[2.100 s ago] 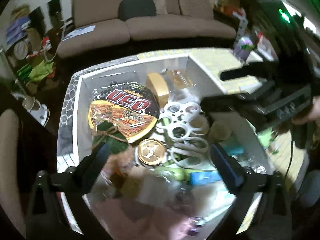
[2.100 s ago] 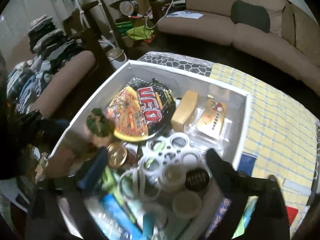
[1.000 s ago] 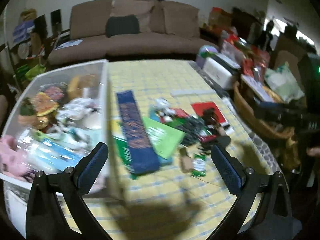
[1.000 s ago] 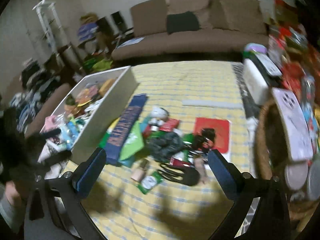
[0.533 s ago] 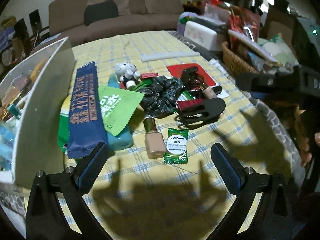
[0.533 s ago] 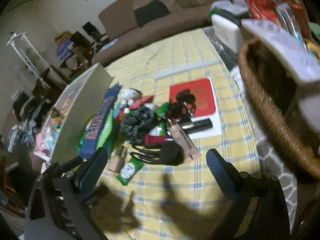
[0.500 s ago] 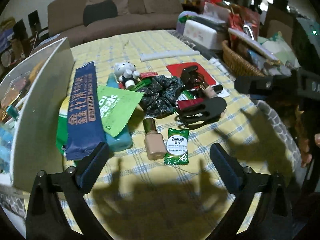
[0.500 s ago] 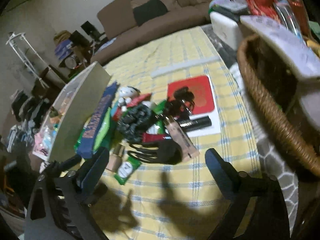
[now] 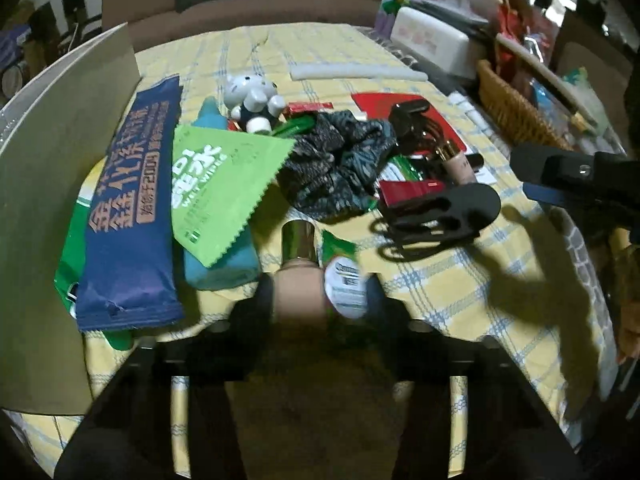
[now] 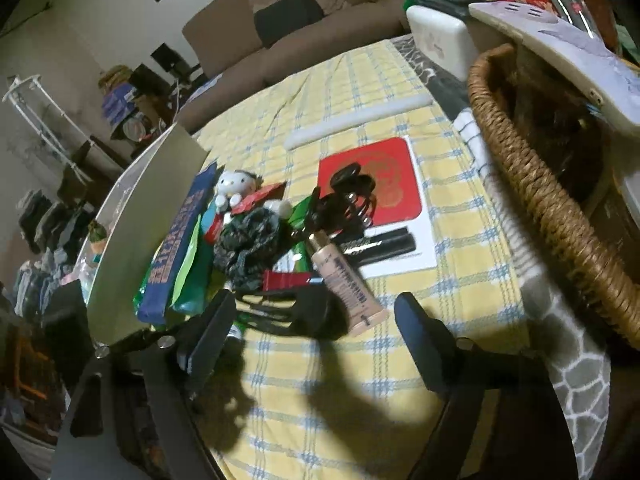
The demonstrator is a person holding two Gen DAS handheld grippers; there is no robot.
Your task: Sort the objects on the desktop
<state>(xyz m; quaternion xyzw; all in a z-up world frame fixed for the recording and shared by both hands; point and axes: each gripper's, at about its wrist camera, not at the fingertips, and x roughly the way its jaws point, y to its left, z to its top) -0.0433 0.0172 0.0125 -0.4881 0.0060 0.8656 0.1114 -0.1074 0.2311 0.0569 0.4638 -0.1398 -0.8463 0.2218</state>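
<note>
A beige foundation bottle (image 9: 298, 280) with a silver cap lies on the yellow checked cloth, with a green-and-white Centrum sachet (image 9: 346, 288) bent up beside it. My left gripper (image 9: 320, 296) is low over both and its jaws are closing: one pad is against the bottle, the other against the sachet. In the right wrist view my right gripper (image 10: 316, 336) is open but closing. A black hair claw clip (image 10: 304, 316) and the end of a beige tube (image 10: 348, 284) lie between its fingers, untouched.
A white bin wall (image 9: 48, 160) stands at the left, against a blue snack packet (image 9: 128, 200) and green wipes packet (image 9: 216, 184). A dark scrunchie (image 9: 332, 164), cat figurine (image 9: 252, 96) and red card (image 10: 376, 176) crowd the middle. A wicker basket (image 10: 540, 200) bounds the right.
Both grippers swung from over the bin to the pile on the cloth and came down. The left jaws have drawn in around the foundation bottle and sachet; the right jaws narrowed slightly.
</note>
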